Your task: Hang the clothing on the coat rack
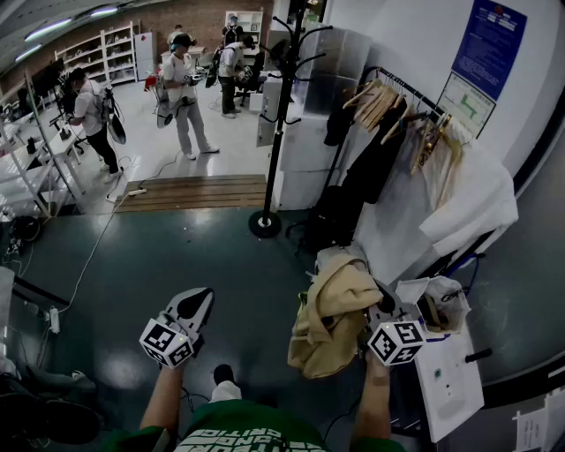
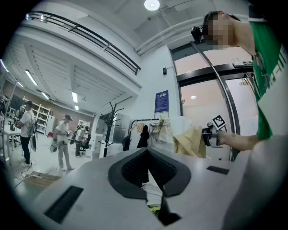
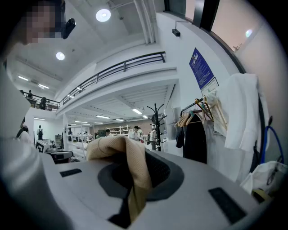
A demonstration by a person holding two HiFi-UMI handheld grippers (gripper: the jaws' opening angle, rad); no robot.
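We see several people standing far off by white shelves, a wooden platform on the dark floor, and a blue poster on the right wall.

From the head, looks steeply down over the floor. From just behind each pair of jaws, looks level across the room. Shared by all three: coat rack, clothes rail.

Indoor hall, even overhead light — round ceiling lamp and strip lights blown white. Head view dimmer, glossy floor shows soft reflections. Gripper views fisheye — black vignette corners, bent edges, near foreground soft.
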